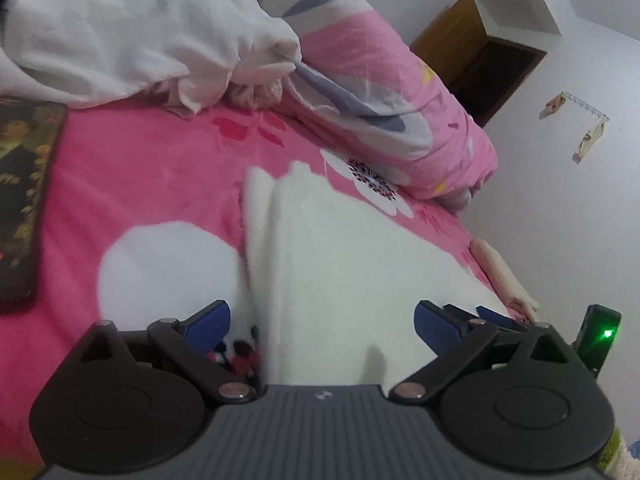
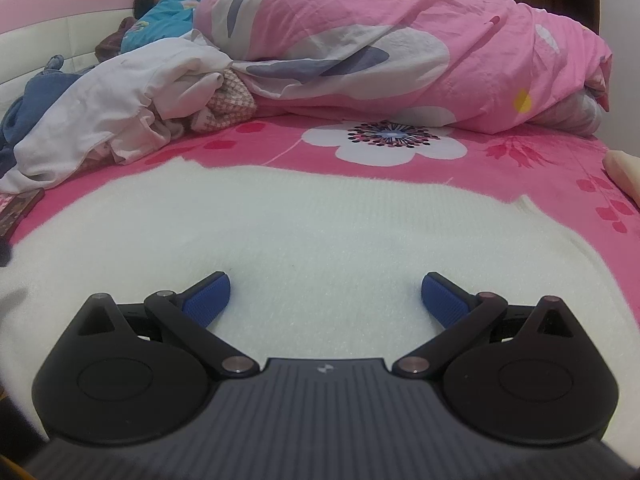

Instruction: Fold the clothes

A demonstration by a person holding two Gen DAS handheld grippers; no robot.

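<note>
White sweater (image 2: pixel 304 232) lies spread on the pink floral bed (image 2: pixel 520 152), with both the left tongs (image 1: pixel 322 320) and right tongs (image 2: pixel 326 300) held low over it, blue pads (image 2: pixel 208 298) spread wide, gripping nothing.

My white knit sweater (image 2: pixel 320 232) lies on the hot-pink bedspread (image 1: pixel 140 168) — white flowers, dark speckled centres. My pads (image 2: pixel 208 300) are blue — the quilt (image 2: pixel 400 40) pink, grey-swirled.
</note>
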